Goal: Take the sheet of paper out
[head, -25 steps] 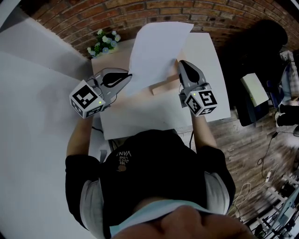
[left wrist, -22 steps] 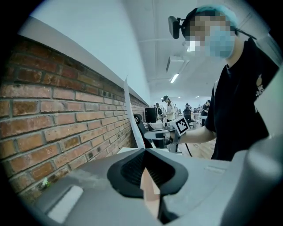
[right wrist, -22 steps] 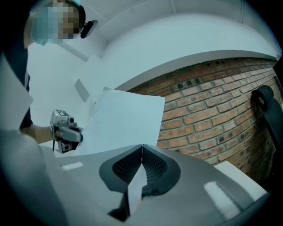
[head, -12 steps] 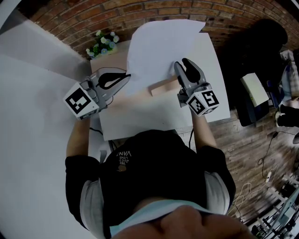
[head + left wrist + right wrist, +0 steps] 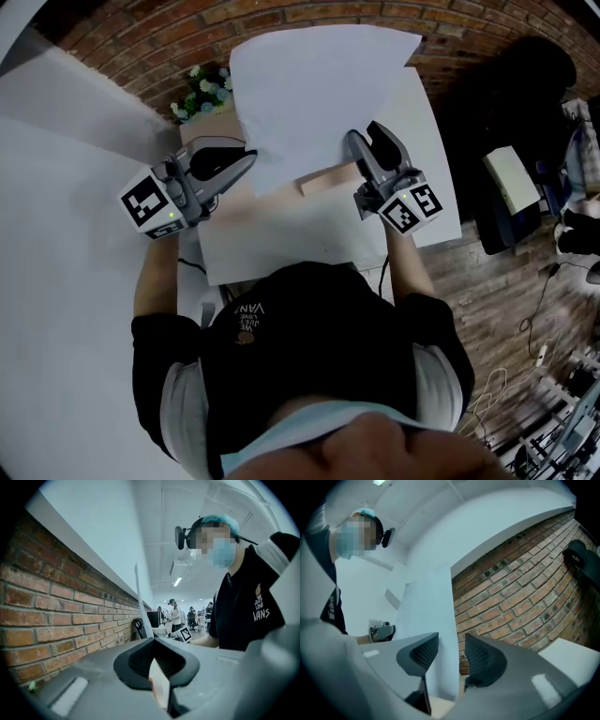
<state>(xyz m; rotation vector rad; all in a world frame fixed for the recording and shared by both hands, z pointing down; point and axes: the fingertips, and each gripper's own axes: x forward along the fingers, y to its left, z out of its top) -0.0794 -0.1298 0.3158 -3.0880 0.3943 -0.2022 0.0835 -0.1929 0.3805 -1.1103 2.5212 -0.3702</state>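
The sheet of paper (image 5: pixel 314 89) is up off the bench (image 5: pixel 424 159), held in the air over its far half and reaching as far as the brick wall (image 5: pixel 169 33). Its lower left corner is pinched in the left claw (image 5: pixel 247 161). In the left gripper view that claw (image 5: pixel 157 667) is clenched on the paper (image 5: pixel 160 688), whose thin edge rises straight up from the jaws.

The right claw (image 5: pixel 366 139) is released, just beside the sheet's lower right edge. In the right gripper view its jaws (image 5: pixel 452 656) stand apart and the paper (image 5: pixel 429 616) shows upright in the gap and behind the left-hand jaw. Neither jaw presses on it.

Below the sheet a short wooden block (image 5: pixel 323 176) lies on the bench between the two claws. A small bunch of flowers (image 5: pixel 199 94) stands at the bench's far left corner, close to the wall and just beside the sheet's left edge.
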